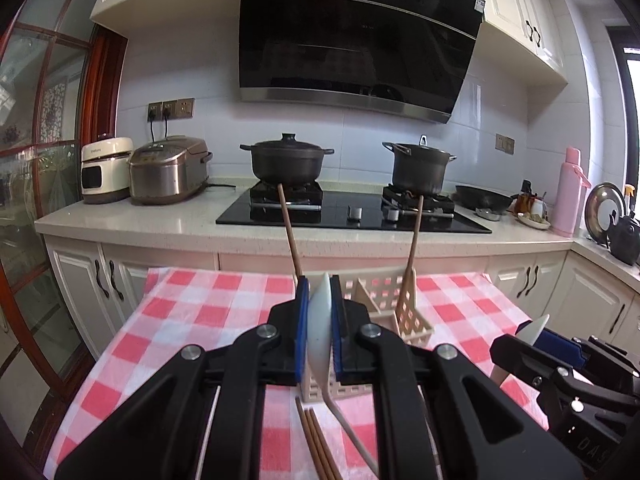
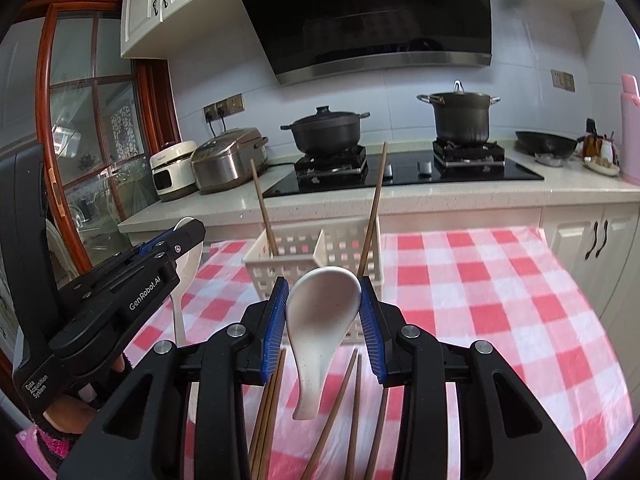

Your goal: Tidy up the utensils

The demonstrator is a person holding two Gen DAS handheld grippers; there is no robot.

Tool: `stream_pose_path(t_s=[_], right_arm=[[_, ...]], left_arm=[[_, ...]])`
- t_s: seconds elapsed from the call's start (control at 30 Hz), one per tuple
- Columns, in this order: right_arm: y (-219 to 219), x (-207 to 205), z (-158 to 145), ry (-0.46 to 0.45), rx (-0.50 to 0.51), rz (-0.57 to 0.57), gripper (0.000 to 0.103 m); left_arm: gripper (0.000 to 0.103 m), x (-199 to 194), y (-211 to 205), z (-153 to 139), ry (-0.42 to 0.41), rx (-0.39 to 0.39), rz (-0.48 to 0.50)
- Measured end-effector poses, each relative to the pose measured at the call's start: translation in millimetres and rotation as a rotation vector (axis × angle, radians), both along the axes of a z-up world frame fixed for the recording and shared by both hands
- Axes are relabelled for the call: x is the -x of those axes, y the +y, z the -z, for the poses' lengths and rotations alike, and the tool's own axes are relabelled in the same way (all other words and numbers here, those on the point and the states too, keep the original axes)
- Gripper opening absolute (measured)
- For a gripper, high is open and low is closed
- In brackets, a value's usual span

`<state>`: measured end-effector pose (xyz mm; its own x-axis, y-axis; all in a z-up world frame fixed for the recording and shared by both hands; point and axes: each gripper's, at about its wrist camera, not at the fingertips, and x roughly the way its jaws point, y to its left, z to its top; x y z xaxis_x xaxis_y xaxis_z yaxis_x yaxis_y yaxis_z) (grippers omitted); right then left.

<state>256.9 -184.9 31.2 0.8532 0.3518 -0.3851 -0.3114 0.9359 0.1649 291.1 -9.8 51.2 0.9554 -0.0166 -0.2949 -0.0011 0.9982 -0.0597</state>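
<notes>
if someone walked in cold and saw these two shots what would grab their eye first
Two white spoons held up at once: the left gripper pinches one spoon edge-on, the right gripper clamps the other spoon by its bowl. Just beyond, a white slotted basket on the red checked cloth already holds upright chopsticks.

Glossy speckled ceramic-looking spoon (image 2: 320, 320); matt wooden chopsticks (image 2: 268, 408); perforated plastic basket (image 2: 344, 248); checked cloth (image 2: 500, 300).

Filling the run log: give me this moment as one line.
left gripper: shut on white spoon | right gripper: shut on speckled spoon | basket: holds two chopsticks | more chopsticks on cloth
</notes>
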Motion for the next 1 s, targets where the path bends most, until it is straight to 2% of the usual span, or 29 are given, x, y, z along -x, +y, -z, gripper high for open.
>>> stream_pose_path(t_s=[0.3,0.6,0.8,1.0], right_arm=[[-11,-40,-26,-0.029,-0.013,0.03,0.036],[-9,-73,-48,-0.062,0.033,0.04,0.036],[-8,-94,-48,-0.057,0.033,0.04,0.036],[-3,-114,-47,-0.068,0.023,0.026,0.036]], left_arm=[[0.01,-25,-4,-27,-0.046,-0.039,-0.022],[0.01,-64,-4,-62,-0.11,-0.06,-0.083],[0.01,-92,-4,-63,-0.139,-0.09,-0.158],[0.01,-121,-3,-55,-0.135,-0.101,-0.221]])
